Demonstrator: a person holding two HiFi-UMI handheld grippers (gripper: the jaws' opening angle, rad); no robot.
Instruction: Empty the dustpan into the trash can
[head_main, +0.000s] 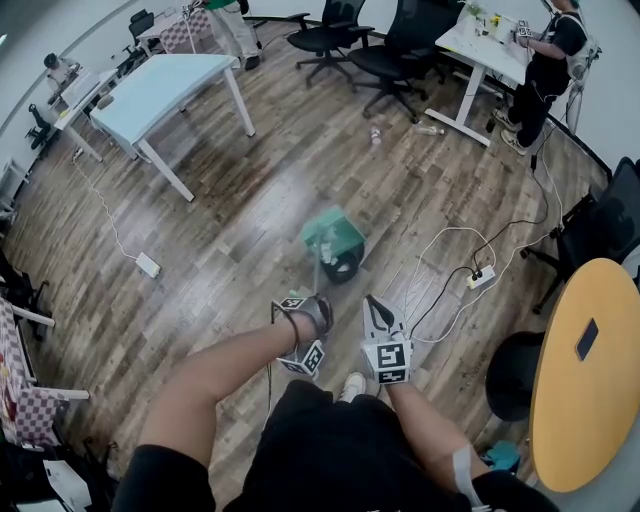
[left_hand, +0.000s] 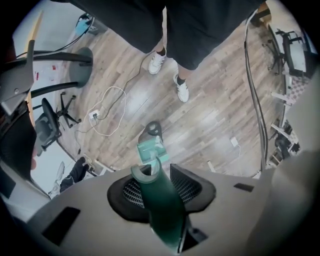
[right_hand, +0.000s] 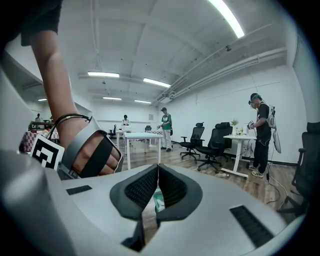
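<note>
My left gripper (head_main: 316, 304) is clamped on the long green handle (left_hand: 162, 210) of the dustpan (head_main: 333, 234). The pan at the handle's far end hangs over the black trash can (head_main: 345, 268), which stands on the wood floor (head_main: 250, 220). The gripper itself is on my side of the trash can, well above it. My right gripper (head_main: 376, 308) is just beside the left one, clear of the trash can, jaws together and empty.

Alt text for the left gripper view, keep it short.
The left gripper grips the green dustpan by its handle, the pan end down over a dark trash can on the wood floor. Beyond stand the person's legs in white shoes, with a looped white cable nearby.
</note>
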